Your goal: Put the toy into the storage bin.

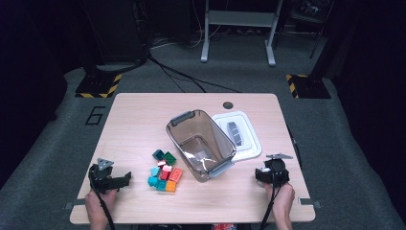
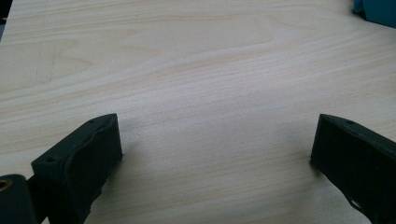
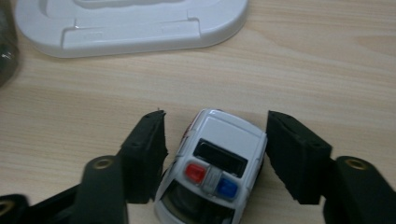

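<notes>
Between right gripper (image 3: 212, 156) jaws, part open around toy police car (image 3: 212, 163): centre pads on sides, then squeeze; left gripper (image 2: 212, 149) wide, empty.

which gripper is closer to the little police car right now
Right. The right gripper has the toy police car between its jaws, near the white lid. The left gripper sits across the table, beyond the pile of bricks.
</notes>
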{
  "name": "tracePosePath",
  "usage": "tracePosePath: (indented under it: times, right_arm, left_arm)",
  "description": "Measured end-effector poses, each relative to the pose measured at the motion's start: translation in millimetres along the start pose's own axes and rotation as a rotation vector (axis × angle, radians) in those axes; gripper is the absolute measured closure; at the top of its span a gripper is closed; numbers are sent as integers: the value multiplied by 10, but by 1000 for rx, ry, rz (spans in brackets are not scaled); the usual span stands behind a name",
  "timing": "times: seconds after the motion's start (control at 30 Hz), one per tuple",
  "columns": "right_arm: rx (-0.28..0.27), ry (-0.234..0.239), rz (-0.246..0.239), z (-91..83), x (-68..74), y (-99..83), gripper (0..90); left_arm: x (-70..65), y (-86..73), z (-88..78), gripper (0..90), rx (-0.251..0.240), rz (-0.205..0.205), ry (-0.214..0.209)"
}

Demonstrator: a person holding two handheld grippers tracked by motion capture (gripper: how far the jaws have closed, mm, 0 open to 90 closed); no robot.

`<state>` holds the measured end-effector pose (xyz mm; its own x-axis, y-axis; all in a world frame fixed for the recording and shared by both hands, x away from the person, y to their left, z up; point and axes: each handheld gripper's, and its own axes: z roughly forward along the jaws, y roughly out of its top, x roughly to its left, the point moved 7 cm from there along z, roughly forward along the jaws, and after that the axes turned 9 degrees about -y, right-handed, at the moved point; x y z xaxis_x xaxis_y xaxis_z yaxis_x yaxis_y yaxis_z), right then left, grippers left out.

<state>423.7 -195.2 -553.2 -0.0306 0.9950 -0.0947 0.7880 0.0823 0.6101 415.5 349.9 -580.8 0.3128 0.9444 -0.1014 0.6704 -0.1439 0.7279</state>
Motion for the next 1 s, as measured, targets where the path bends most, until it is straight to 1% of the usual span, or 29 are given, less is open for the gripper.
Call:
tracePosePath:
  times: [0.03,0.1,0.13,0.17,0.2,0.23,0.27,0.4,0.43,0.47,0.5,0.53,0.57,0.67,0.7,0.77,0.8,0.83,0.87,0.97,1.0]
  right_arm:
    - [-2,-9,7,2,0,-18,429]
    - [-14,2,10,16,-4,-45,426]
    - [-9,-4,16,9,8,-61,425]
    - [-17,-11,10,6,13,-71,421]
    - [-18,-18,4,5,21,-82,407]
    - [-17,-23,-1,4,28,-93,360]
    - [-15,-27,3,1,34,-108,342]
    - [-27,-23,5,-30,48,-155,314]
    - [-27,-33,-1,-57,50,-202,303]
    - [-27,-33,-1,-57,50,-202,303]
    - [-25,-32,8,-67,56,-217,323]
    - [-35,-19,2,-72,52,-238,372]
    - [-35,-23,16,-77,57,-242,379]
    - [-44,-23,8,-80,48,-236,406]
    - [-42,-27,13,-85,48,-237,416]
    - [-55,-25,-14,-83,34,-229,435]
    - [-57,-23,-18,-83,31,-229,441]
    - [-54,-19,-9,-90,34,-235,449]
    - [-64,-13,-24,-85,19,-233,457]
    - [-60,8,-24,-101,0,-241,470]
    - [-69,22,-34,-95,-15,-236,470]
  left_arm:
    - [0,0,0,18,0,0,0]
    - [-1,0,-1,18,0,0,1]
    - [-1,0,-1,19,0,0,1]
    - [-2,-1,-3,18,3,0,-2]
    - [-2,-2,-4,19,4,0,-2]
    - [-2,-2,-4,18,4,0,-2]
    - [-2,0,0,18,-1,0,1]
    - [-1,0,0,19,0,1,1]
    - [-2,-1,-2,18,2,1,-1]
    - [-2,-2,-4,18,5,1,-2]
    - [-1,0,0,18,0,0,1]
    - [-1,0,0,19,0,0,1]
    - [-2,0,1,18,-2,0,1]
    - [-2,0,0,19,-1,0,1]
    - [-2,0,0,18,-2,0,1]
    - [-2,-1,-1,19,1,0,0]
    - [-1,0,0,19,0,0,1]
    - [-1,0,0,18,0,0,0]
    - [0,-1,-3,19,4,0,0]
    - [-1,0,-1,19,0,0,0]
    - [0,0,0,19,0,0,0]
